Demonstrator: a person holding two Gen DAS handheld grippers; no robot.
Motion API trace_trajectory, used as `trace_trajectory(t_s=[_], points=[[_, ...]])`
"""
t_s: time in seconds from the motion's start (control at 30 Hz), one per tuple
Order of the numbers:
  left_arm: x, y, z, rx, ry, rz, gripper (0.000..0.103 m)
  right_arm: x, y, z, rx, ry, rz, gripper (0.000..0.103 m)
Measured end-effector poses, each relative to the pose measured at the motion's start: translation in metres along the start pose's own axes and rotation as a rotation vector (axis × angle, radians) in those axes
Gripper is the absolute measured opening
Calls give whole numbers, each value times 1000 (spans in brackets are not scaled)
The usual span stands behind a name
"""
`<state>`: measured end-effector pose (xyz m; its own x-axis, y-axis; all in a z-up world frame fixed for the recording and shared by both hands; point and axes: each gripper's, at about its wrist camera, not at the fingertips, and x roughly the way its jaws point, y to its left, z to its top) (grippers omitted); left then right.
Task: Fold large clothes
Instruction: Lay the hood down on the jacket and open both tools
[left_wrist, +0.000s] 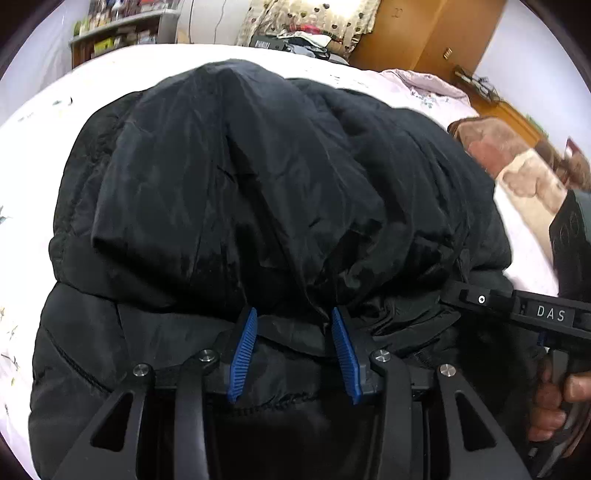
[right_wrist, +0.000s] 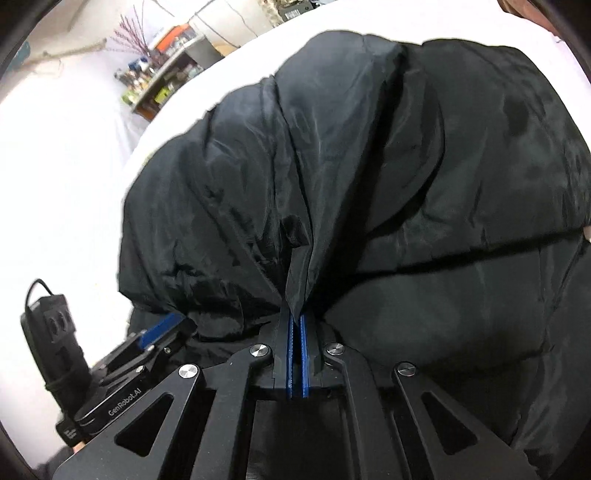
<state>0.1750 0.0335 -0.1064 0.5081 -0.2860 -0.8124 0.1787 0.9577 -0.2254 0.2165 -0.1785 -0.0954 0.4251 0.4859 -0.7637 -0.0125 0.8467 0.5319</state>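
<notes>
A large black puffer jacket (left_wrist: 236, 192) lies bunched on a white bed (left_wrist: 122, 77). My left gripper (left_wrist: 293, 317) is open, its blue pads apart, with a fold of the jacket's edge lying between them. My right gripper (right_wrist: 296, 319) is shut on a pinch of the jacket's (right_wrist: 424, 177) thin black fabric, which rises in a ridge from the blue pads. The right gripper's body shows at the right in the left wrist view (left_wrist: 524, 314). The left gripper shows at the lower left in the right wrist view (right_wrist: 162, 328).
A pink quilt (left_wrist: 424, 88) and a brown patterned pillow (left_wrist: 509, 162) lie on the bed's far right. A wooden wardrobe (left_wrist: 428, 33) stands behind. A cluttered shelf (left_wrist: 110, 33) stands at the back left. The white bed sheet (right_wrist: 66, 177) lies left of the jacket.
</notes>
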Motion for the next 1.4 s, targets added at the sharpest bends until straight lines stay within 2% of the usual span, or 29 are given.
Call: trace_trajectory(t_s=[0.13,0.3,0.37,0.4,0.53,0.63,0.73,0.8,0.83,0.9,0.97,1.07,1.13,1.23,1.33,1.4], points=[[2,-5,-3,-11,1,23,44,8,-4,-8,-10,9,-28,2],[5,-9,3,-1,11,27,45,13,4,-1,-13,14,-46,2],[6,-9,6,-2,13,16,45,4,10,1,-23,9,-55,8],[6,-9,7,-2,13,12,45,-4,14,2,-33,-7,-66,14],[5,-5,6,5,5,13,45,-59,34,16,-131,-189,-82,15],[6,-4,3,5,0,12,45,-70,44,46,-175,-269,-119,19],[3,2,-7,3,-2,6,45,-43,32,75,-174,-253,-206,19],[3,3,-11,5,-6,0,45,-15,11,84,-127,-165,-255,17],[3,4,-12,8,-9,-2,45,-1,-3,83,-92,-138,-231,16],[0,6,-14,6,-14,-6,45,6,-4,81,-102,-150,-232,16],[-7,8,-13,8,-10,-18,44,4,2,81,-123,-159,-249,16],[-35,13,-9,14,-13,-42,44,-10,7,79,-120,-158,-229,17],[-64,15,2,42,-89,-39,44,-25,17,80,-127,-160,-236,18],[-88,17,35,76,-200,-25,44,-50,31,86,-188,-242,-219,18],[-78,25,81,88,-273,29,44,-45,38,104,-208,-268,-219,19],[-52,37,107,52,-257,79,44,-30,39,118,-201,-265,-244,19]])
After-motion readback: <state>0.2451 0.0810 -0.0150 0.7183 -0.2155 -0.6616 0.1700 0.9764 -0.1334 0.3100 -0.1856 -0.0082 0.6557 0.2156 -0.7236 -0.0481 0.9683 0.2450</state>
